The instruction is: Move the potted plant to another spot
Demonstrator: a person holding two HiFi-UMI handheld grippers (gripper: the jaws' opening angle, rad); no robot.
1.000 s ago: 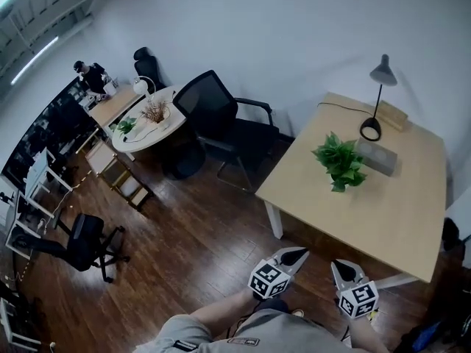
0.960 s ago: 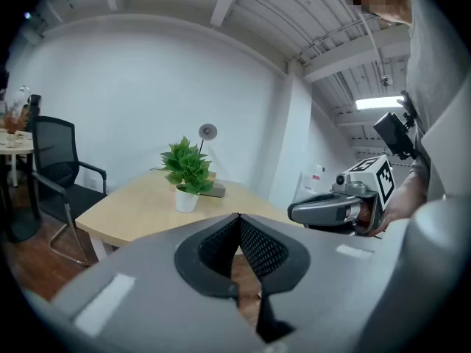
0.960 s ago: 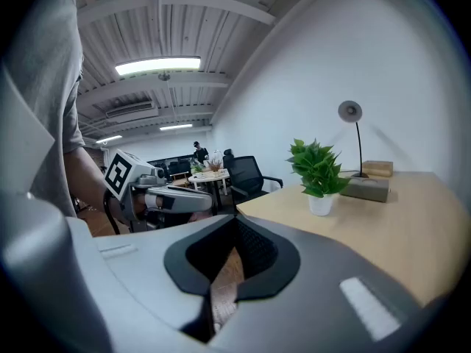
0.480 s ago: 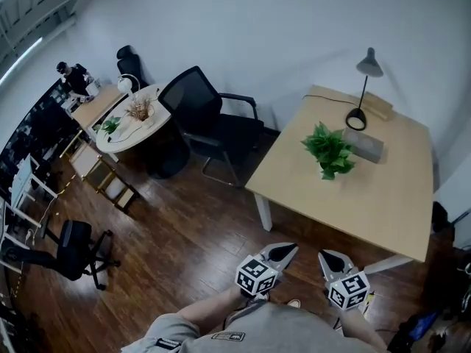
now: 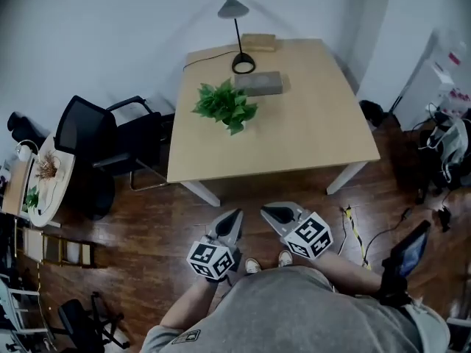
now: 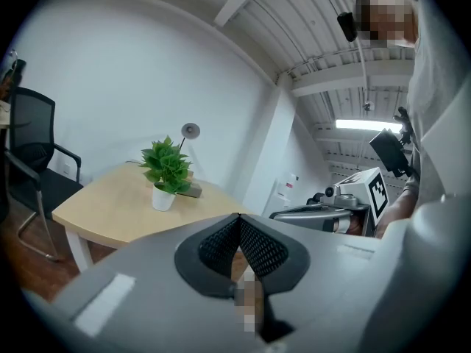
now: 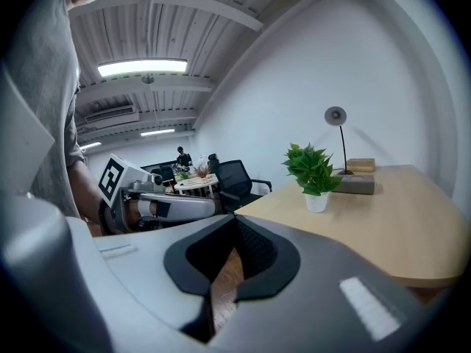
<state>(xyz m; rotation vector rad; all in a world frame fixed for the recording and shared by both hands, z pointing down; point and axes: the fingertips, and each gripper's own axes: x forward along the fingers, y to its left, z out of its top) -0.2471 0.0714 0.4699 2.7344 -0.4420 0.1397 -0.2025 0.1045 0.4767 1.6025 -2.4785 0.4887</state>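
potted plant (image 5: 225, 106) upright on the table (image 5: 309, 134), leaves up — left gripper (image 5: 232, 218) and right gripper (image 5: 275, 213) jaws pressed together, empty.

A pale wooden bench (image 5: 309, 138) stands on a dark plank floor (image 5: 147, 226). Near its far edge are a black desk lamp (image 5: 232, 7) and a flat wooden block (image 5: 258, 42), with a grey slab (image 5: 258, 84) just beside the lamp's base. A black office chair (image 5: 103, 142) stands left of the bench.
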